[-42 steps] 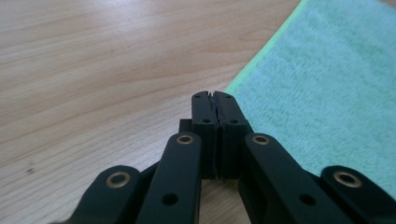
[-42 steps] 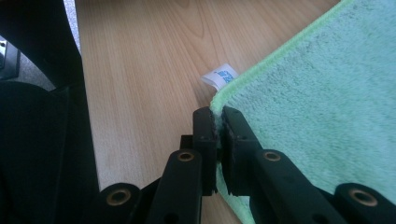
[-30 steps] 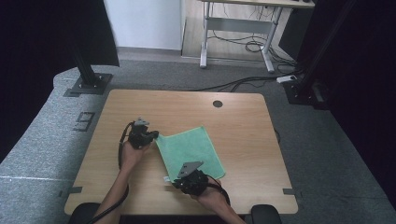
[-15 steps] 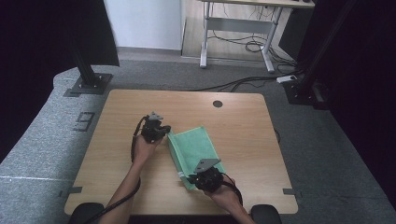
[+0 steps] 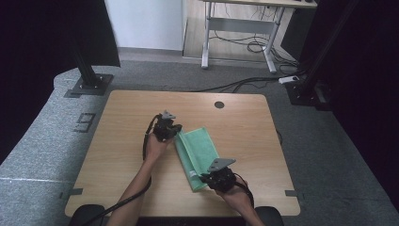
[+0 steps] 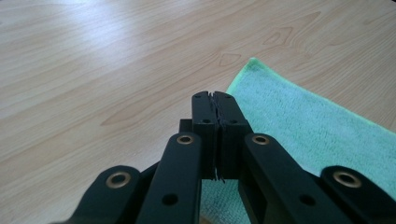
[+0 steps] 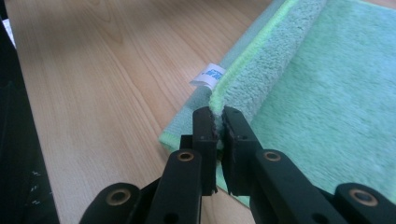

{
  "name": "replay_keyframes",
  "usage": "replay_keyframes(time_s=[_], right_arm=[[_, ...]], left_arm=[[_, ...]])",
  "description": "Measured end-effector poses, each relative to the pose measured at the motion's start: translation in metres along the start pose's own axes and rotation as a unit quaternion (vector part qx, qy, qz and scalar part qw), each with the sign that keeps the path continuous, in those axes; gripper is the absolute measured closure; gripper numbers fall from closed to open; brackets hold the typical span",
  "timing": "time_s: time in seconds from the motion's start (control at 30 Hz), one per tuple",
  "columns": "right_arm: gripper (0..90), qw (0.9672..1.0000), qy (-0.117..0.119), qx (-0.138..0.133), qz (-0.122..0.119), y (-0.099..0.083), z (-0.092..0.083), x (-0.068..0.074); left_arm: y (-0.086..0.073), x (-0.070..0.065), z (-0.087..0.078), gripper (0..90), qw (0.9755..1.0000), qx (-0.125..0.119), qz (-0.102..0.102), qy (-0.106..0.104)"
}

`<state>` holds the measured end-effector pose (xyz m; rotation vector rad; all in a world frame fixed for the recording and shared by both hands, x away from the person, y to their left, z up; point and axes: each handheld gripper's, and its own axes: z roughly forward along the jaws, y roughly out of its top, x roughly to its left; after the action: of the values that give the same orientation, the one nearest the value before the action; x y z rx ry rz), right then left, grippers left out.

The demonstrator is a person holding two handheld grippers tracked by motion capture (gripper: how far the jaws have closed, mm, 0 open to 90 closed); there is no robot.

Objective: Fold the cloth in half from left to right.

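Pinching the green towel (image 7: 327, 79) hem, right gripper (image 7: 217, 116) jaws clamped, left gripper (image 6: 215, 100) jaws together, seemingly nipping its edge.

The cloth (image 7: 327, 84) is mint green with a brighter lime edge; its tag (image 7: 208, 74), just ahead of the black right tool (image 7: 218, 122), is white with blue print. The bench (image 5: 127, 141) is pale woodgrain.

Folded towel (image 5: 197, 153) on table (image 5: 117, 155) — grippers apparently at opposite ends
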<state>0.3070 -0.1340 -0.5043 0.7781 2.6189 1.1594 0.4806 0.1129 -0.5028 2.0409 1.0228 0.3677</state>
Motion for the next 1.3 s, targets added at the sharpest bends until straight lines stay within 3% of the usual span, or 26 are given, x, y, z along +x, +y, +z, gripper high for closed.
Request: replay_keyframes(time_s=[0.7, 0.97, 1.3], right_arm=[[83.9, 0.9991, -0.027, -0.012, 0.032, -0.015, -0.021, -0.019], [83.9, 0.9985, -0.036, -0.003, 0.040, -0.021, -0.021, -0.024], [83.8, 0.9975, -0.047, 0.011, 0.052, -0.029, -0.018, -0.034]], left_arm=[[0.024, -0.022, 0.029, 88.0, 0.9997, 0.001, 0.021, -0.012], [0.030, -0.028, 0.040, 88.0, 0.9993, 0.010, 0.033, -0.013], [0.029, -0.031, 0.059, 87.9, 0.9992, 0.023, 0.029, -0.014]])
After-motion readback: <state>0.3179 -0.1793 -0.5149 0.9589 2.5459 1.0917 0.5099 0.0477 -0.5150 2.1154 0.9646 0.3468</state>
